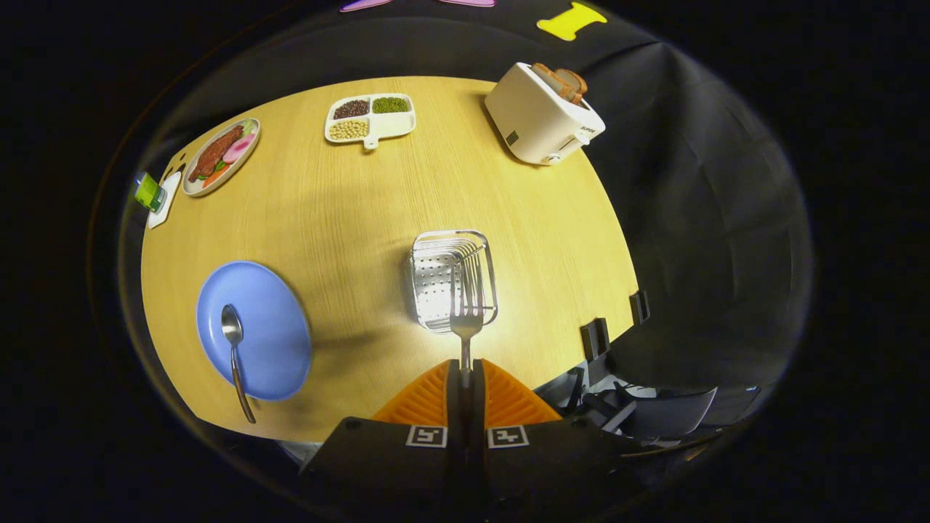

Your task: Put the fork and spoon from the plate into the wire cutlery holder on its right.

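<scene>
My gripper (465,372) is shut on the handle of a metal fork (466,319). The fork sticks out ahead of the fingers, and its tines overlap the near rim of the wire cutlery holder (436,280). That holder stands upright on the wooden table (363,196) just beyond the fingers. Left of the holder sits a blue plate (272,319). A metal spoon (234,349) lies on the plate with its handle hanging over the plate's near edge.
A white toaster (541,116) with bread slices stands at the far right of the table. A divided white dish (370,118) of beans sits at the back. A plate of food (221,156) and a small green box (149,192) are at the far left. The table's right edge lies close beside the holder.
</scene>
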A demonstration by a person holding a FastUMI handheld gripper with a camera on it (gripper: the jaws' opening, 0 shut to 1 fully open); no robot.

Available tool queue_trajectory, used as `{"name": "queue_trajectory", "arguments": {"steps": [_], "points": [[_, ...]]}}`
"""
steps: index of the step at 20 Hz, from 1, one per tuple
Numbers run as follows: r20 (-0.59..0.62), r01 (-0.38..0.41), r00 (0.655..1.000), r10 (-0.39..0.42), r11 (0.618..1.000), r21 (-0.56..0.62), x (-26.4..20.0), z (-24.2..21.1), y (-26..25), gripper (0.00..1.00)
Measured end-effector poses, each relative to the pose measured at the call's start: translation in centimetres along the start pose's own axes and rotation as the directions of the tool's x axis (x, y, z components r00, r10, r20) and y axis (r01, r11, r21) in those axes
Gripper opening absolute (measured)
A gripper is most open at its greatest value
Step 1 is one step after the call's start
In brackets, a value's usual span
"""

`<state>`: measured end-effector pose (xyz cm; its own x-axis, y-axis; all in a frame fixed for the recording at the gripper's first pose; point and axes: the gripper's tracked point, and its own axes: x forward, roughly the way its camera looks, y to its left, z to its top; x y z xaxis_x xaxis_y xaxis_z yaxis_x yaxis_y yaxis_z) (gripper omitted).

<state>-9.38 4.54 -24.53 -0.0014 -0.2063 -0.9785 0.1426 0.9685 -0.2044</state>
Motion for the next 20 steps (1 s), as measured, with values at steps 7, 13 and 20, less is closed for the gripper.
{"name": "queue_trajectory", "arguments": {"steps": [7,13,20], "points": [[-0.165,-0.126,0.979,0.121,0.992,-0.022,3.6,0.9,0.8,0.06],[-0.214,-0.163,0.966,0.143,0.983,-0.079,5.0,2.1,0.9,0.08],[-0.227,-0.184,0.961,0.161,0.979,-0.086,4.8,2.2,1.3,0.17]]}}
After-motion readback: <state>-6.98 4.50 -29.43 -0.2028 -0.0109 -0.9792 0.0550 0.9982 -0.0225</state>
